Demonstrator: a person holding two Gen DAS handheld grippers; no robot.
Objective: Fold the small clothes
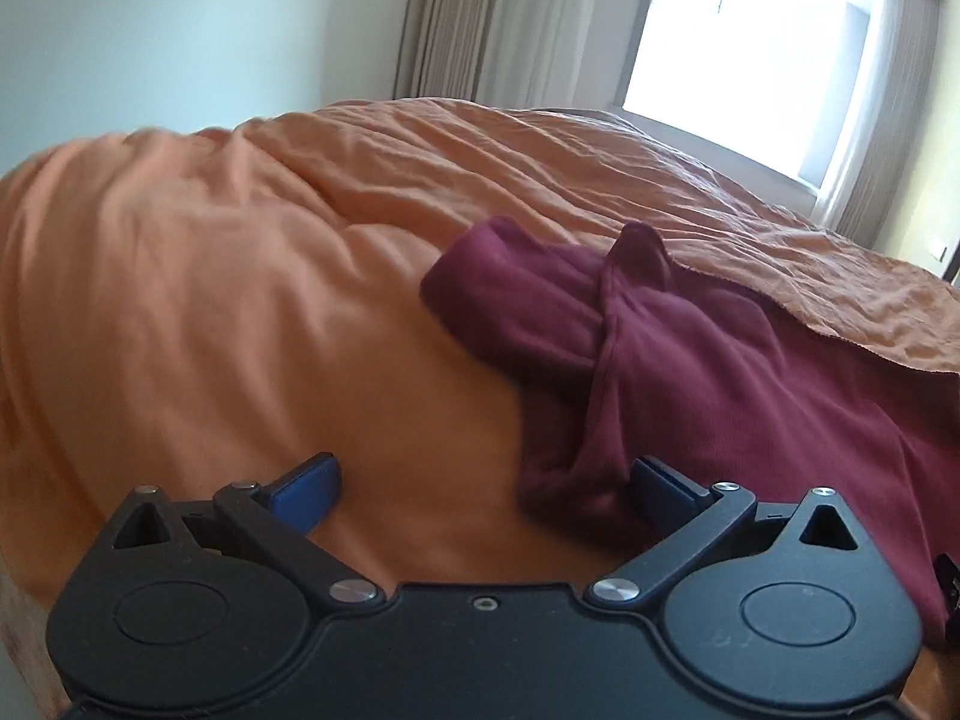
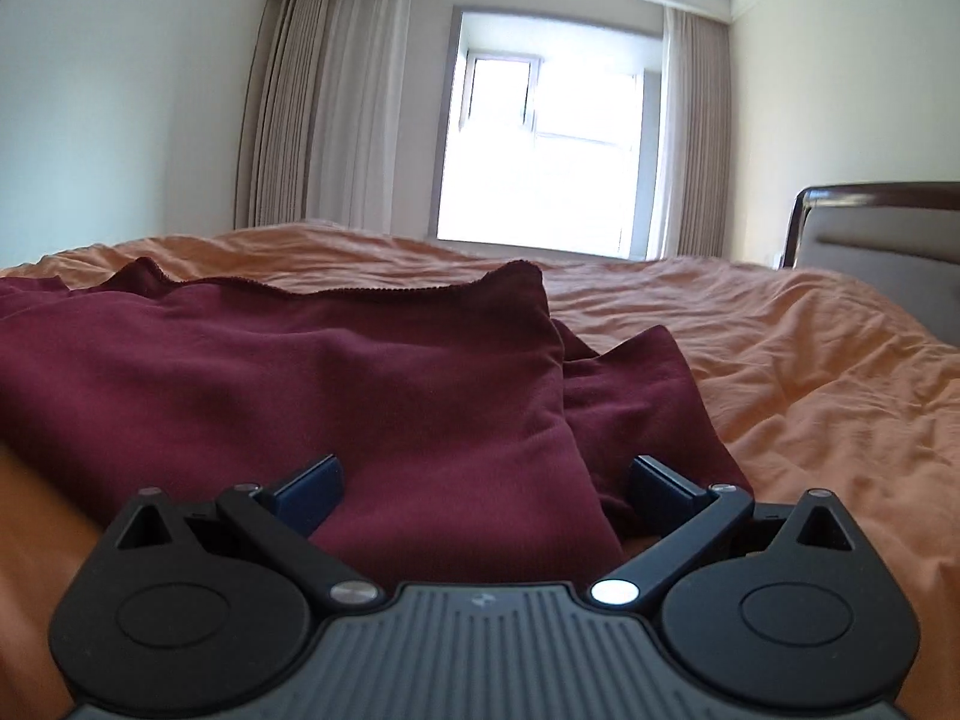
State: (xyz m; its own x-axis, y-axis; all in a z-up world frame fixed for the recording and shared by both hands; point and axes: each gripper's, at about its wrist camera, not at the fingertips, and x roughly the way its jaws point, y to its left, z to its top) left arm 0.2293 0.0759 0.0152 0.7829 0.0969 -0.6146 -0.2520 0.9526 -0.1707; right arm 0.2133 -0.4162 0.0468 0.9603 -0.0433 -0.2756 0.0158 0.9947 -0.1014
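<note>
Approaching maroon garment (image 2: 336, 372) lying rumpled on orange bedspread (image 1: 180, 276). Left gripper (image 1: 483, 489) wide open, empty, bunched hem just beside 1 finger. Right gripper (image 2: 486, 489) wide open, empty, straddling near edge. Likely best: pinch 2 corners cleanly, single layer, lift evenly.

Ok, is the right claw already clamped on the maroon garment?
No, the right claw stands wide open, its blue fingers spread apart over the maroon garment on the bed.

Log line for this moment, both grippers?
left gripper: open | right gripper: open | maroon garment: rumpled on orange bedspread, ungrasped
</note>
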